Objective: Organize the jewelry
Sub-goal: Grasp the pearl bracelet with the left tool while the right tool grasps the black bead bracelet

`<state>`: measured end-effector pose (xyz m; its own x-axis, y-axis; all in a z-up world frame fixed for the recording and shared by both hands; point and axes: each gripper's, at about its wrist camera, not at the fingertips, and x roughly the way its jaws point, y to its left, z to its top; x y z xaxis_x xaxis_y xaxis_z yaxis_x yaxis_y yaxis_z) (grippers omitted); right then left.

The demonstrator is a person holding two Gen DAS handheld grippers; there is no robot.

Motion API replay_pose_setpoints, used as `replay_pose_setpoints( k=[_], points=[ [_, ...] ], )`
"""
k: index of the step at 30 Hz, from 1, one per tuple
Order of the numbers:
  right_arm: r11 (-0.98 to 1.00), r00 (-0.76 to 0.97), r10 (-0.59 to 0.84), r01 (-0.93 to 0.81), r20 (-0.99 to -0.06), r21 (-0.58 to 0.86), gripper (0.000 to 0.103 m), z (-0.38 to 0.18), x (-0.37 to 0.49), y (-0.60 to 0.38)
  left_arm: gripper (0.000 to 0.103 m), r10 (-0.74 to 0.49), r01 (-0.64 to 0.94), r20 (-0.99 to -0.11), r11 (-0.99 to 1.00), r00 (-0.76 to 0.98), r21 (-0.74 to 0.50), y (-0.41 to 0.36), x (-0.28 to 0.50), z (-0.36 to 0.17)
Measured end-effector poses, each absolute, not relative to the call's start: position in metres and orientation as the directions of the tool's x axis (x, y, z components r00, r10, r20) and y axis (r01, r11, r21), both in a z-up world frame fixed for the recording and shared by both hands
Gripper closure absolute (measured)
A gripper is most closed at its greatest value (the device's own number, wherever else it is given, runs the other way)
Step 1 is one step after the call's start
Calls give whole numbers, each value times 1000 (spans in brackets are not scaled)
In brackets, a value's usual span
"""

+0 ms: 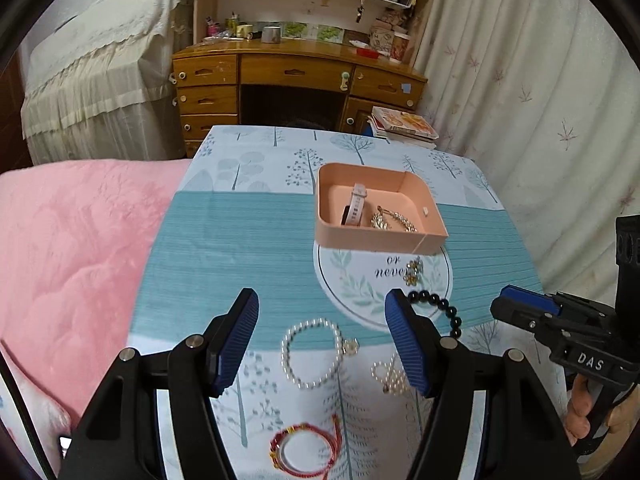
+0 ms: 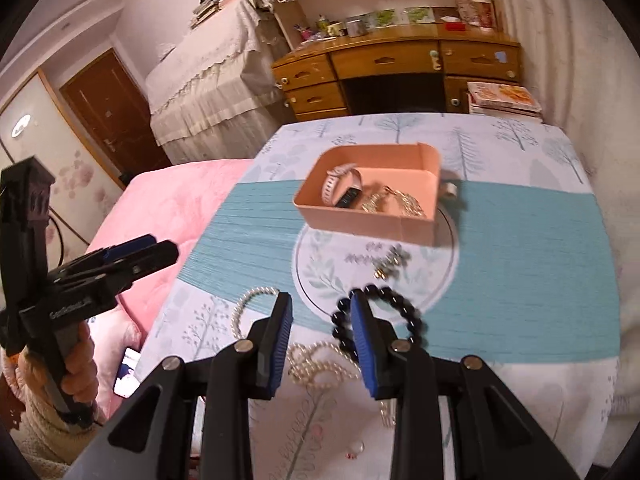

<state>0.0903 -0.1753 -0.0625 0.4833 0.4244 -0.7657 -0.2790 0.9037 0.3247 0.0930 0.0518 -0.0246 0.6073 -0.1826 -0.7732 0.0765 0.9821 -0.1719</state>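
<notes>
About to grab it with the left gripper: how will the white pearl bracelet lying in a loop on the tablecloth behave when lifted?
The white pearl bracelet is a string of small round beads, so it will probably sag limp from the jaws. The smooth beads may slip, and its small round charm will likely dangle. It looks light.

"or never" on the tablecloth's round emblem (image 1: pixel 360 280); "DAS" on the right claw (image 1: pixel 520 312) (partly hidden)

The tabletop (image 1: pixel 248 240) wears a matt printed cloth. On it the tray (image 1: pixel 376 240) looks like matt peach card. Inside the tray lie a smooth pink band (image 1: pixel 357 206) and a glittering metal chain (image 1: pixel 394 220). In front of the tray lie glossy black beads (image 2: pixel 404 308), pearly beads (image 1: pixel 310 354) and red cord (image 1: pixel 308 450). Behind the tray stands a glossy wooden desk (image 1: pixel 296 68). Each hand-held gripper is matt black plastic with ribbed blue pads (image 1: pixel 406 344).
</notes>
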Motion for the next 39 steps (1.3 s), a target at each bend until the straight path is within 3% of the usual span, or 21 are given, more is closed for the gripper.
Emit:
replay_pose_setpoints(
  k=[6, 12, 16, 26, 33, 37, 38, 39],
  points=[
    [920, 504, 390, -253, -771, 301, 72, -80, 78, -181, 39, -134, 32, -773, 989, 620, -146, 51, 72, -49],
    [922, 465, 361, -308, -808, 235, 72, -107, 78, -161, 39, -74, 14, -830, 997, 554, -80, 48, 78, -90],
    [920, 440, 343, -336, -830, 202, 72, -125, 81, -146, 49, -89, -2, -868, 995, 488, -104, 54, 87, -117],
    [910, 384, 332, -372, -862, 185, 72, -154, 103, -127, 53, -85, -26, -899, 994, 429, -106, 60, 105, -147],
    [907, 376, 311, -391, -873, 155, 73, -164, 108, -121, 65, -85, -9, -912, 995, 401, -97, 56, 116, -155],
    [908, 393, 295, -398, -871, 128, 81, -164, 106, -120, 68, -58, 16, -918, 998, 392, -56, 49, 122, -156],
    [909, 394, 295, -397, -870, 128, 83, -164, 105, -121, 72, -43, 24, -919, 999, 392, -37, 47, 122, -157],
    [908, 392, 305, -395, -868, 140, 85, -164, 105, -122, 83, -41, 34, -918, 999, 394, -30, 45, 123, -156]
  ],
)
